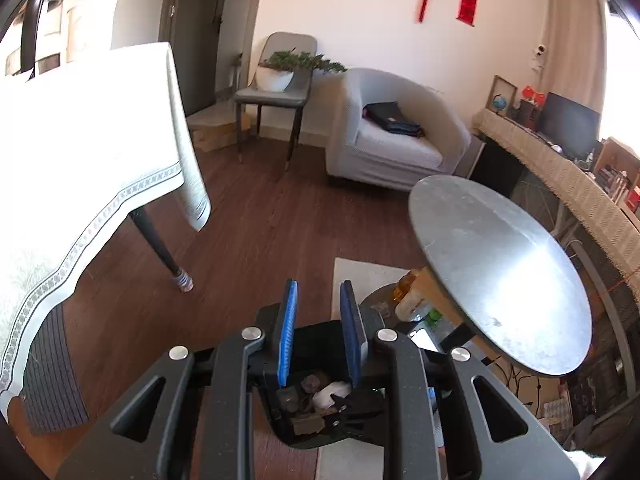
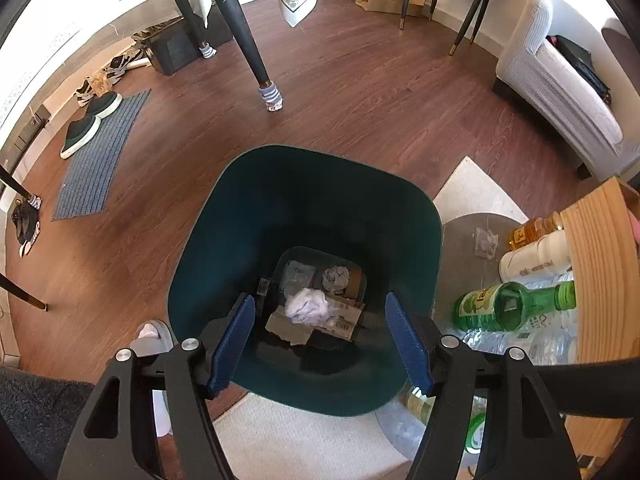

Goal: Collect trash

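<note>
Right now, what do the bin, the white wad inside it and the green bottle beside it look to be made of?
Bin: probably moulded plastic, dark green, matte, with smooth seamless walls and rounded corners.
White wad: crumpled tissue or thin paper, going by its soft irregular creases; cloth can't be ruled out.
Green bottle: translucent green with a printed label; glass or clear plastic, I can't tell which.

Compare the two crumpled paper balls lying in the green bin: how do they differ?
In the right wrist view, the white paper ball is larger and brighter; the grey paper ball is smaller and darker. The white one rests on cardboard, the grey one farther back. Both lie inside the bin.
</note>
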